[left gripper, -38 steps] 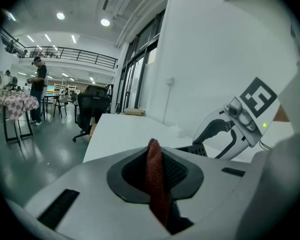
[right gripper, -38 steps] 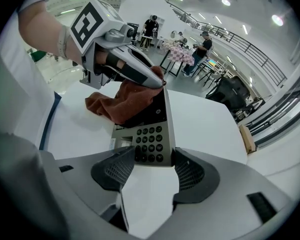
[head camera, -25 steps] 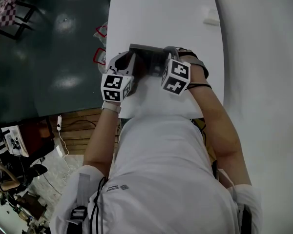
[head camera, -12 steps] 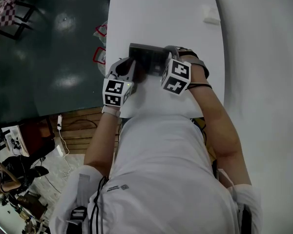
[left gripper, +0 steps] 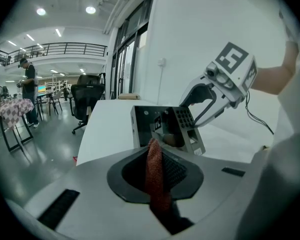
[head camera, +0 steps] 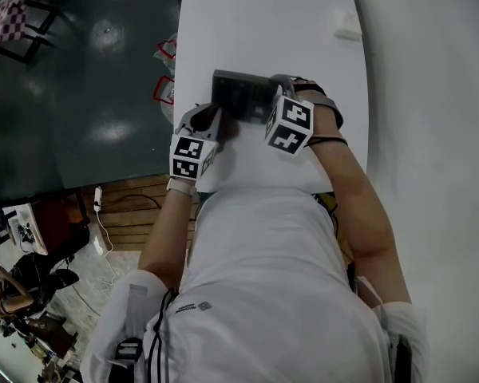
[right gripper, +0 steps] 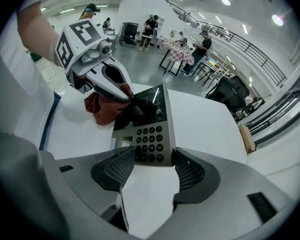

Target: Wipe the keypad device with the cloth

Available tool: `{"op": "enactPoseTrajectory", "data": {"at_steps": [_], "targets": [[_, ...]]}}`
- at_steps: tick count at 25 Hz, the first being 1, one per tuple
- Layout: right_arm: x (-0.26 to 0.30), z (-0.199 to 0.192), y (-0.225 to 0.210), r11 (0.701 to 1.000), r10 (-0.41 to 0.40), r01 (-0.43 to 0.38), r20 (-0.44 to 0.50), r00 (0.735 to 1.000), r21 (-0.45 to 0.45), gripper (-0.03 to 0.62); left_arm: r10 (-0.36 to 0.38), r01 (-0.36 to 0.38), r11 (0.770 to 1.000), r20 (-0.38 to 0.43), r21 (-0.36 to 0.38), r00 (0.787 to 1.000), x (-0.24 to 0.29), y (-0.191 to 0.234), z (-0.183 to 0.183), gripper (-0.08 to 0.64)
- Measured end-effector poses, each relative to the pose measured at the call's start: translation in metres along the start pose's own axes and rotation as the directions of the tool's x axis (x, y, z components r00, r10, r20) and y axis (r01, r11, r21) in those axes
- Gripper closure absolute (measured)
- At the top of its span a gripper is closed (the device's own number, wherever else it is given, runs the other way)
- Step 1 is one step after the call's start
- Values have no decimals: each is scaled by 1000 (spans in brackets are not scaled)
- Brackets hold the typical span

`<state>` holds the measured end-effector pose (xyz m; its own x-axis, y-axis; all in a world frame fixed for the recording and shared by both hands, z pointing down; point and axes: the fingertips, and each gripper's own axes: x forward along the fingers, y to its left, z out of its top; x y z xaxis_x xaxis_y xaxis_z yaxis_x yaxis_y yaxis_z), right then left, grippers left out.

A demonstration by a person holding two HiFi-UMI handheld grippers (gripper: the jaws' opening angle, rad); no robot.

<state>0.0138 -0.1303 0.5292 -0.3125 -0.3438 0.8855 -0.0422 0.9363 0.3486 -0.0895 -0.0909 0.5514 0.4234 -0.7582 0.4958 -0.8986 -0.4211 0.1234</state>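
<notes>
L gripper (head camera: 211, 122) sits at the desk's (head camera: 263, 30) near-left edge, marker cube twd my body. L fingers (left gripper: 182, 171) are pressed together on the cloth (left gripper: 153, 176): a rust-red strip stands upright betw. the pads, top end poking out ahead of them. From the R gripper view the L gripper (right gripper: 125, 96) comes in from upper left, and the rest of the cloth (right gripper: 104, 109) hangs bunched under its tips, just beside the device's left edge. The tips themselves are over the dark screen end of the keypad device (right gripper: 149, 134); contact looks likely but I can't confirm it. The device (head camera: 239, 94) is on the near part of the desk betw. my two grippers: dark grey wedge body, screen end away from the R gripper, keypad end twd it. In the L gripper view it (left gripper: 165, 129) shows a side wall and the sloped key face; can't tell if it's lifted off the desk (left gripper: 110, 119) or resting on it. R gripper (right gripper: 152, 169) has its fingers closed on the device's keypad end, one pad on each side edge, keys visible betw. them. Head view puts the R gripper (head camera: 265, 108) at the device's right end, cube tilted. Far right, well apart from all this, a small white block (head camera: 346, 26) lies on the desk near its far edge.
</notes>
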Motion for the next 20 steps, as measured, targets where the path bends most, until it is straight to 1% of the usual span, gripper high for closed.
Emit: {"op": "enactPoseTrajectory", "data": {"at_steps": [3, 6, 10, 11, 13, 14, 16, 19, 20], "targets": [[-1, 0, -1, 1000, 0, 0, -1, 1000, 1, 341, -11, 11, 1000, -29, 8, 1000, -1, -1, -4, 525], [1, 1, 1, 1000, 2, -2, 0, 1000, -2, 341, -22, 24, 999, -79, 31, 997, -3, -4, -12, 525], [-1, 3, 3, 1000, -3, 2, -22, 1000, -24, 341, -31, 37, 998, -124, 45, 992, -9, -10, -18, 525], [-2, 4, 3, 1000, -5, 4, -28, 1000, -31, 341, -39, 46, 998, -146, 46, 989, -10, -12, -22, 525], [-2, 5, 3, 999, -5, 4, -34, 999, -39, 341, -70, 81, 996, -209, 46, 976, -12, -19, -36, 525], [-2, 6, 3, 999, -5, 3, -33, 999, -41, 341, -85, 97, 994, -223, 44, 971, -13, -23, -41, 525], [-2, 5, 4, 999, -6, 5, -22, 1000, -40, 341, -112, 119, 993, -194, 22, 975, -16, -32, -38, 525], [-2, 5, 3, 999, -13, 13, -7, 1000, -38, 341, -159, 154, 986, -89, -57, 983, -20, -44, -9, 525], [-2, 5, 4, 999, -14, 14, -6, 1000, -37, 341, -166, 162, 984, -60, -69, 984, -21, -47, 1, 525]]}}
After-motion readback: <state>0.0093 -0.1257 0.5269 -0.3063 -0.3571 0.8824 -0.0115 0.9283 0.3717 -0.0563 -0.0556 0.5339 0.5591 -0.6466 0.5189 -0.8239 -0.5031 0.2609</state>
